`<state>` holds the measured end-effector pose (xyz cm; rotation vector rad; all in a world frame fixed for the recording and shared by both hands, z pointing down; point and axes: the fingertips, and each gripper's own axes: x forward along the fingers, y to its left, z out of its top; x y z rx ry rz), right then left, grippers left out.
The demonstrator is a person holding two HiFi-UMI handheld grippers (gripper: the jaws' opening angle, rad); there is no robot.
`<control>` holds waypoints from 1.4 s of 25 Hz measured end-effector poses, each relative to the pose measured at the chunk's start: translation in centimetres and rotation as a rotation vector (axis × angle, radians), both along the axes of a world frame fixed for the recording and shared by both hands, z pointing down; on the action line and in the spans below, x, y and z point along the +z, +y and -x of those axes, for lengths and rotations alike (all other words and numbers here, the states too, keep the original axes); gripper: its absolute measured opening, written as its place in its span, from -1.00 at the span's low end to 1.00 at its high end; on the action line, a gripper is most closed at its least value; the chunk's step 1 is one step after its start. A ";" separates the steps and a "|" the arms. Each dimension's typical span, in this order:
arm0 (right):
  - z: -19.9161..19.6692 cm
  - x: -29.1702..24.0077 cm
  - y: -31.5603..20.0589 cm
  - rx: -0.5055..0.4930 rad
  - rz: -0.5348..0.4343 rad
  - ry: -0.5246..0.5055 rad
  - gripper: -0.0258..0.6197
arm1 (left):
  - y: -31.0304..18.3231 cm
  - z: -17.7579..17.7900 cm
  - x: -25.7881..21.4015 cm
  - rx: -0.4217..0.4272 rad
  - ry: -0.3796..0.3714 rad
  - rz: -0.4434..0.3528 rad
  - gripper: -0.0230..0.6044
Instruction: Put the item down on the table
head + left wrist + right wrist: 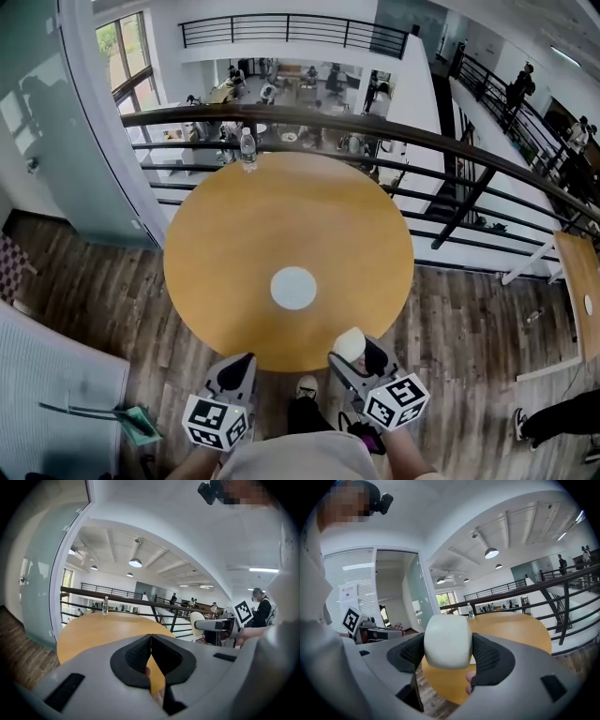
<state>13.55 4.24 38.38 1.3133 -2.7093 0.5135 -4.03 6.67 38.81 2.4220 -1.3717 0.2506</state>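
Clamped between the 2 fingers of the right gripper (447,654): the white item (446,637), not yet down (bench (281,206) ahead of and below them). Best carried forward, lowered till seated flat, then released slowly. Left gripper (151,656) fingers pressed together, empty.

We find the table (216,272) open from near rim to middle | white disc (293,288) lies flat at centre | water bottle (247,148), our only standing obstacle, upright at far rim | railing (375,125) crosses just beyond it.
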 end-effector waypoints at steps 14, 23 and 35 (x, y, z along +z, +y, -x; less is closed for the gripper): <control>-4.9 0.9 -12.3 -0.049 0.058 0.045 0.04 | -12.7 -4.7 -1.0 -0.069 -0.001 -0.018 -0.86; -3.9 1.7 -15.0 -0.048 0.086 0.047 0.04 | -15.9 -3.8 -0.6 -0.056 -0.010 -0.001 -0.86; -1.2 3.7 -17.1 -0.021 0.152 0.138 0.04 | -18.6 -1.4 0.8 0.018 -0.029 0.038 -0.86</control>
